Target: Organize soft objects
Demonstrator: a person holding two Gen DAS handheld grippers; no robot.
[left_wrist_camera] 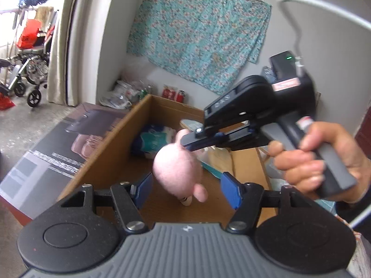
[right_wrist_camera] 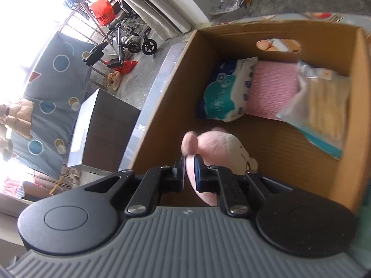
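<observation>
My right tool [right_wrist_camera: 189,162] clamped on pink plush toy [right_wrist_camera: 218,148], dangling it over cardboard box [right_wrist_camera: 354,115] for drop beside tissue pack [right_wrist_camera: 225,88]; left tool [left_wrist_camera: 187,190] apart, empty.

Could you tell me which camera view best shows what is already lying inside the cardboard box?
The right wrist view: it looks down into the cardboard box, showing the tissue pack, pink cloth and clear bag. In the left wrist view, the pink plush toy and right tongs hide most of them.

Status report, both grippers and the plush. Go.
Right gripper shut on pink plush toy, over cardboard box. Left gripper open, empty. Tissue pack and bags already inside; bare floor below plush.
</observation>
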